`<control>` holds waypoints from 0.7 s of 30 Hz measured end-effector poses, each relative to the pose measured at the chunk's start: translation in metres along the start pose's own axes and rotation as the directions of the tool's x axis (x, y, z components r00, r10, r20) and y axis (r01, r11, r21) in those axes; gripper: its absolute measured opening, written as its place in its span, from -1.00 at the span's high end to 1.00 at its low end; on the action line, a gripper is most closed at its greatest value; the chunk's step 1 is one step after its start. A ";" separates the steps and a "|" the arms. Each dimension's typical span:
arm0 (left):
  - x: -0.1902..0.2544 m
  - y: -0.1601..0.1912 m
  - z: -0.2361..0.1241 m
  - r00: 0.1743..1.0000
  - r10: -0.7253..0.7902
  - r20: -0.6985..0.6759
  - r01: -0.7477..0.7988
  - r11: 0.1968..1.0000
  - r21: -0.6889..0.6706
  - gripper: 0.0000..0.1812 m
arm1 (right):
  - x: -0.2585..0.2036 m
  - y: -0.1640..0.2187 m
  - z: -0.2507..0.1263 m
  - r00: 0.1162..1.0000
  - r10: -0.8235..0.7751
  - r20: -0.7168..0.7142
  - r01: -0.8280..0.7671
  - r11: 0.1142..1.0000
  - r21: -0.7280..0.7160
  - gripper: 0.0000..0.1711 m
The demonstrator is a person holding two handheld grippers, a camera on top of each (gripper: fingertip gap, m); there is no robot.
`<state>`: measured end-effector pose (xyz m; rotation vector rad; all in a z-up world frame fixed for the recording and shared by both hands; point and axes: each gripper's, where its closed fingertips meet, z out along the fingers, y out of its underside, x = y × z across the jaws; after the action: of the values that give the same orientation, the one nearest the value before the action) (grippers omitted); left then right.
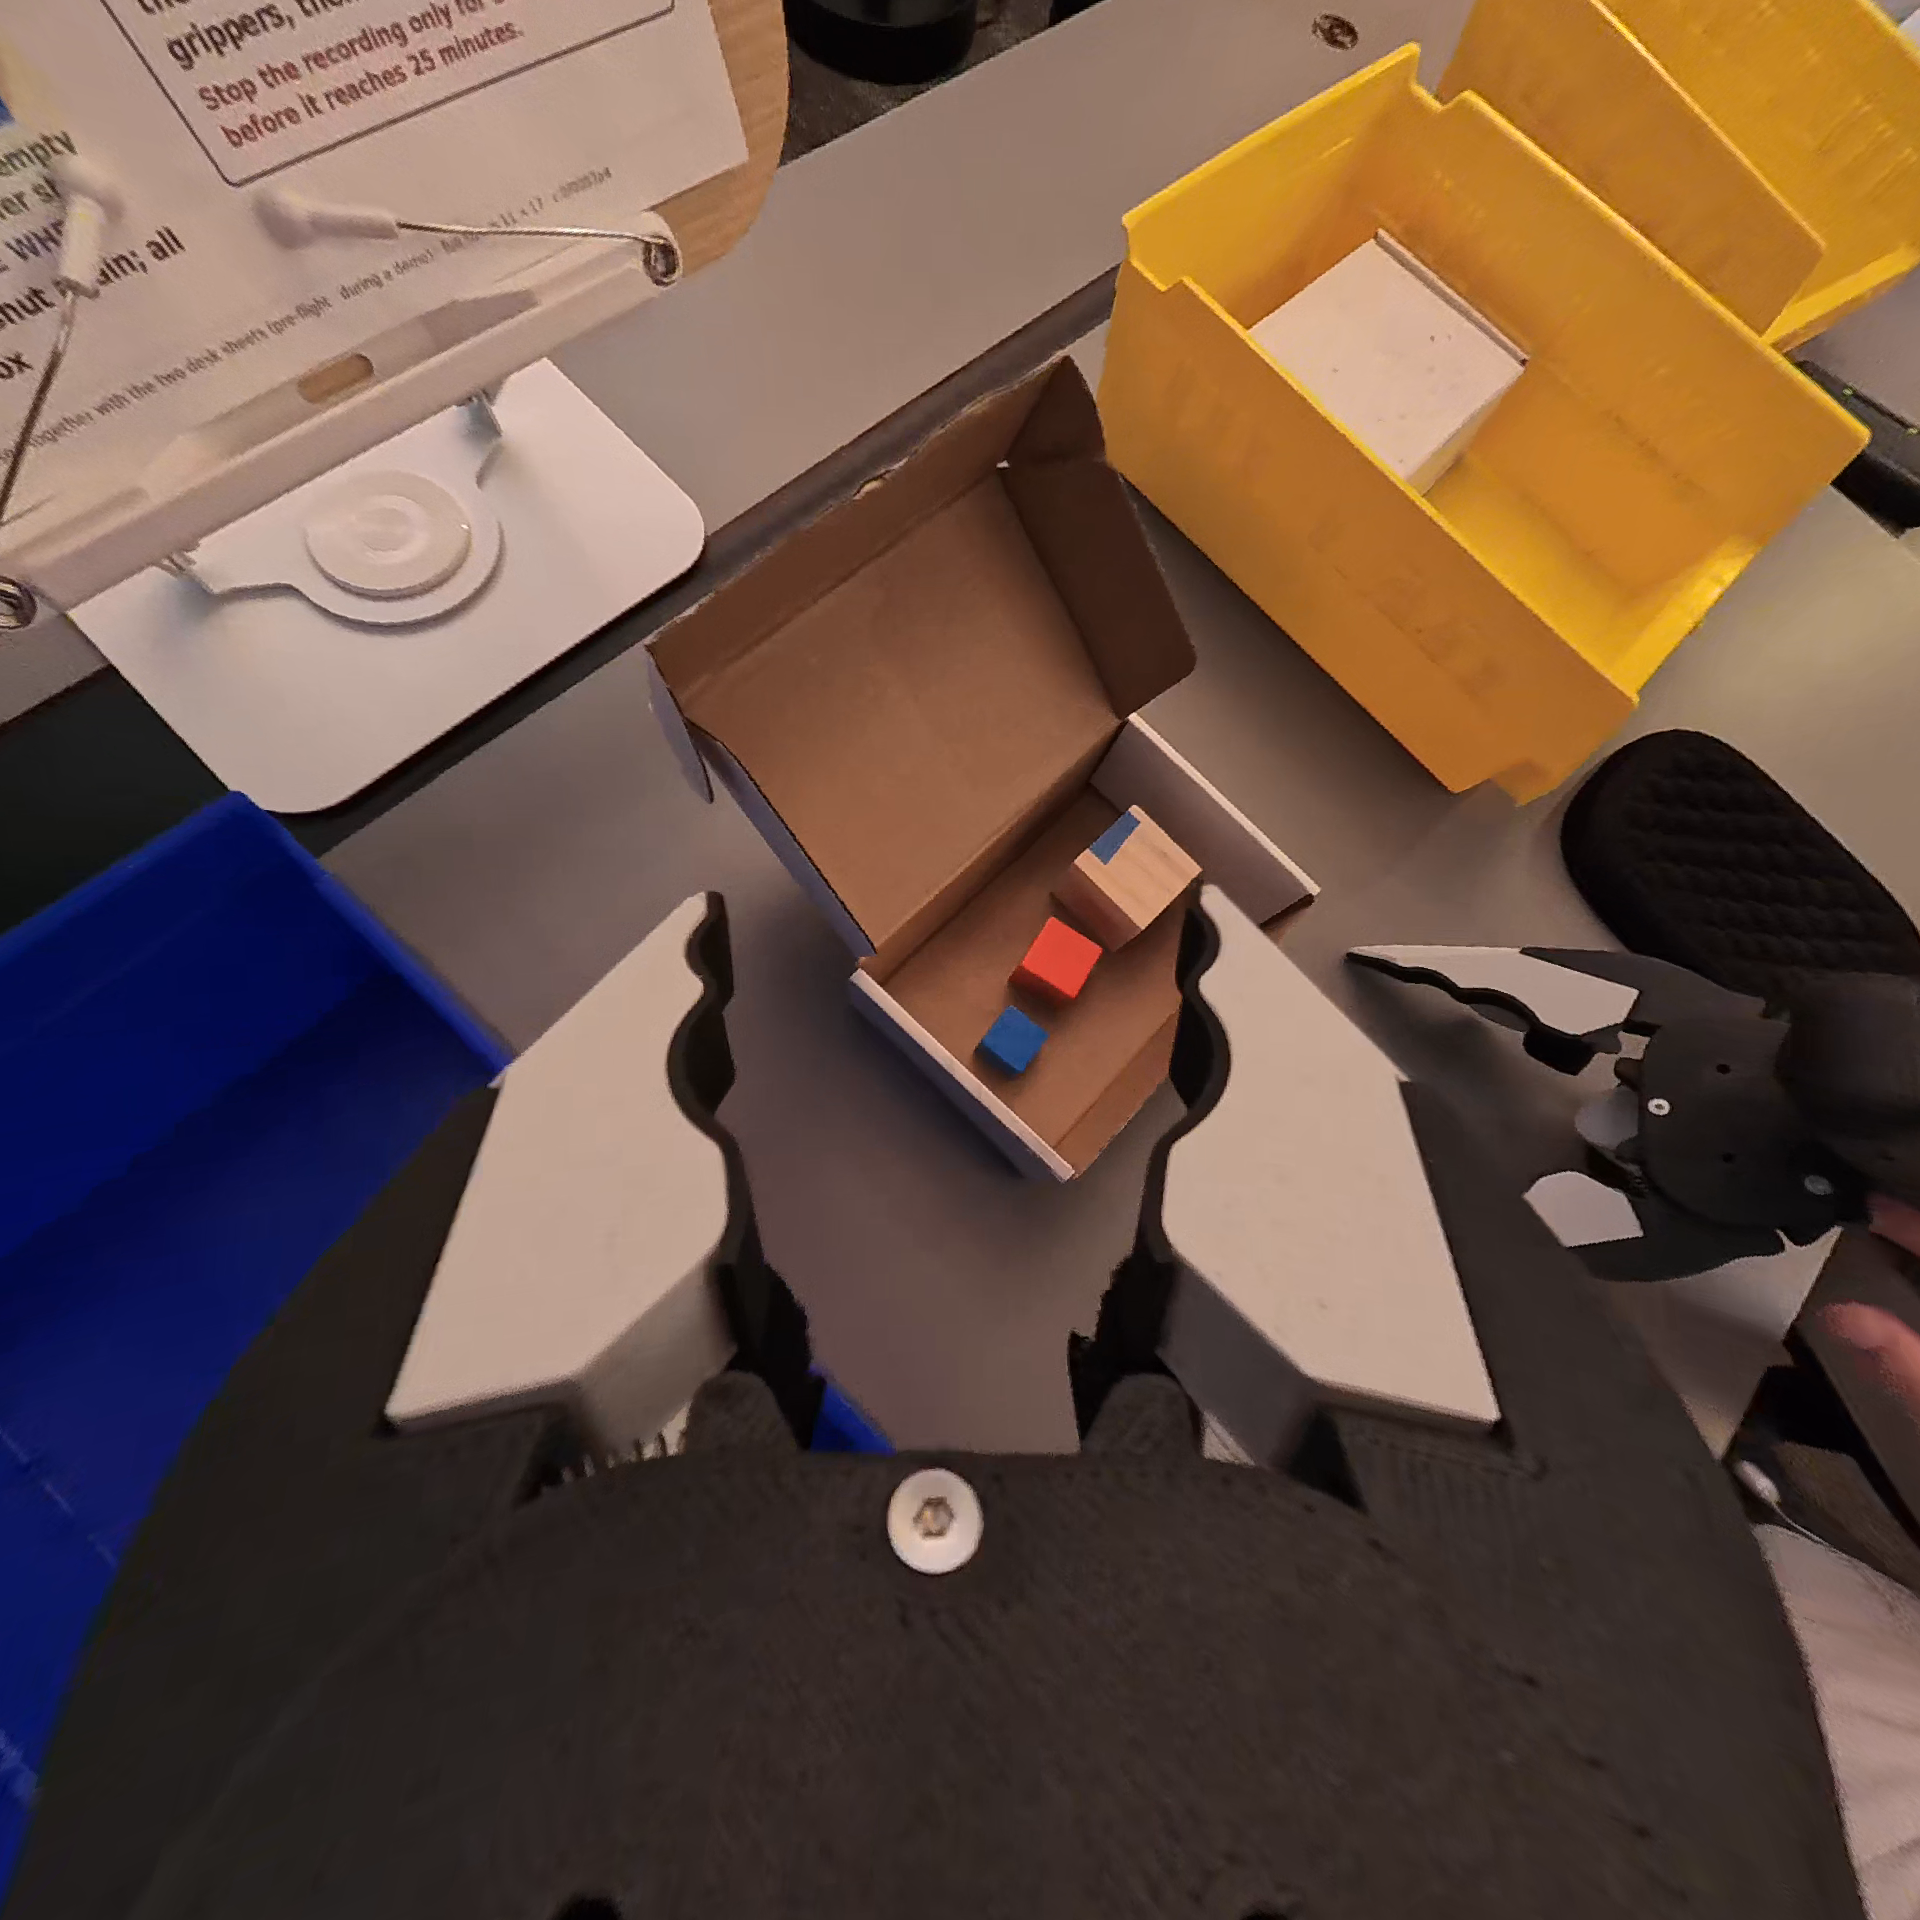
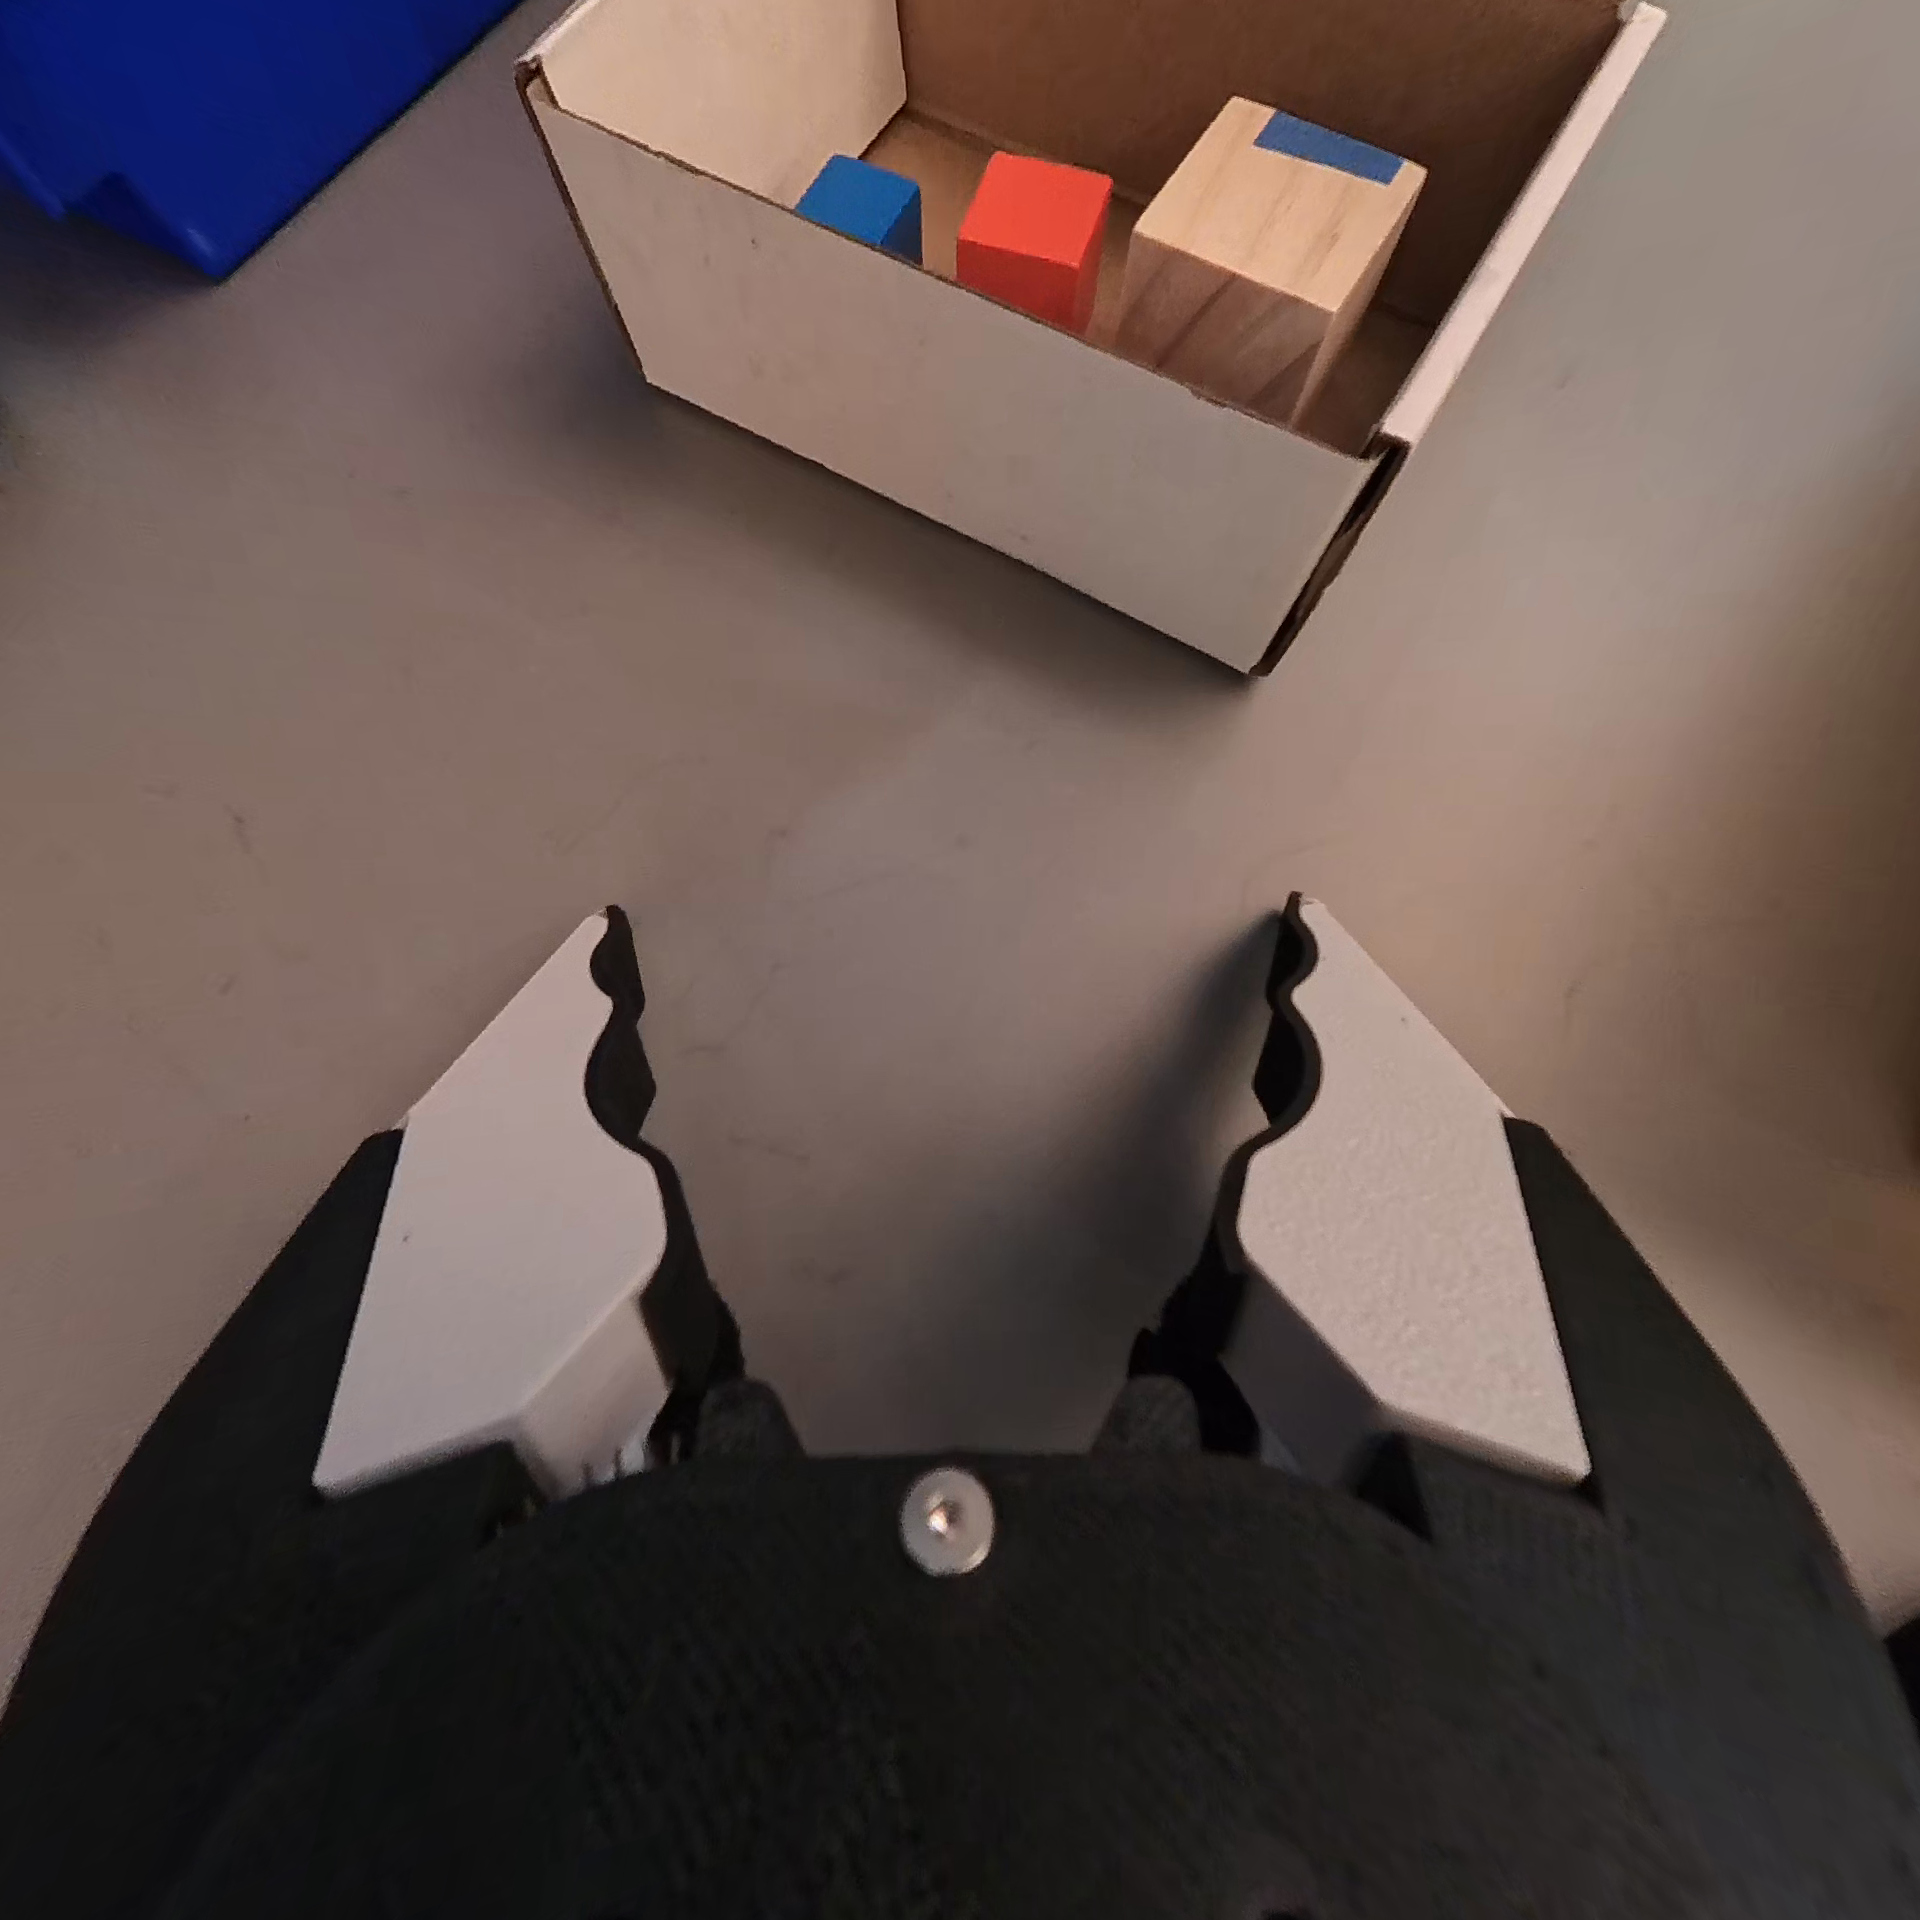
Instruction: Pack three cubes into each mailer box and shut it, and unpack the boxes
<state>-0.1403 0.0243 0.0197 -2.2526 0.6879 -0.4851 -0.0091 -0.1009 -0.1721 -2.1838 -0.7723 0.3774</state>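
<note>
The left gripper point(image 1: 956, 925) is held above the table point(image 1: 935, 1299), pointing down and forward at the open mailer box point(image 1: 914, 717). Its fingers point(image 1: 582, 1143) are spread wide and hold nothing; the right fingertip overlaps the near right corner of the box in this view, and contact cannot be determined. The right gripper point(image 2: 951, 914) is held low, facing the white long wall of the mailer box point(image 2: 966, 457) from a short way off. Its fingers point(image 2: 499, 1195) are also spread wide and empty, with bare table point(image 2: 831, 779) between them. In the left wrist view the right gripper point(image 1: 1444, 1091) appears at the right edge, apart from the box.

The mailer box stands on the table with its lid tilted up and back. Inside, in a row, lie a small blue cube point(image 2: 862, 203), a red cube point(image 2: 1029, 234) and a larger plain wooden cube point(image 2: 1268, 260) bearing a blue strip on its top face.

The table surface is grey and matte. A blue bin point(image 1: 208, 1091) sits at the left. A yellow bin point(image 1: 1455, 582) sits at the right rear and holds a closed white box point(image 1: 1392, 364); a second yellow bin point(image 1: 1704, 135) sits behind it. A white stand point(image 1: 395, 644) carrying a printed sheet point(image 1: 395, 104) occupies the left rear. A black padded object point(image 1: 1725, 862) lies at the right.
</note>
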 end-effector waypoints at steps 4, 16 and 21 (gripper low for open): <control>-0.001 -0.003 -0.004 1.000 0.000 0.013 0.000 1.000 0.023 0.06 | 0.000 0.000 0.000 1.000 0.000 0.000 0.000 1.000 0.000 -0.40; 0.001 0.001 0.002 0.999 0.032 0.030 -0.031 0.999 -0.019 0.07 | 0.000 -0.002 0.003 0.999 -0.035 0.039 0.035 0.999 -0.003 -0.44; 0.002 0.004 0.006 0.998 0.043 0.041 -0.041 0.998 -0.037 0.07 | 0.000 -0.002 0.003 0.999 -0.035 0.039 0.035 0.999 -0.003 -0.44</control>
<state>-0.1367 0.0242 0.0132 -2.2708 0.7266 -0.4074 -0.0110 -0.0982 -0.1724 -2.1691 -0.8320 0.4022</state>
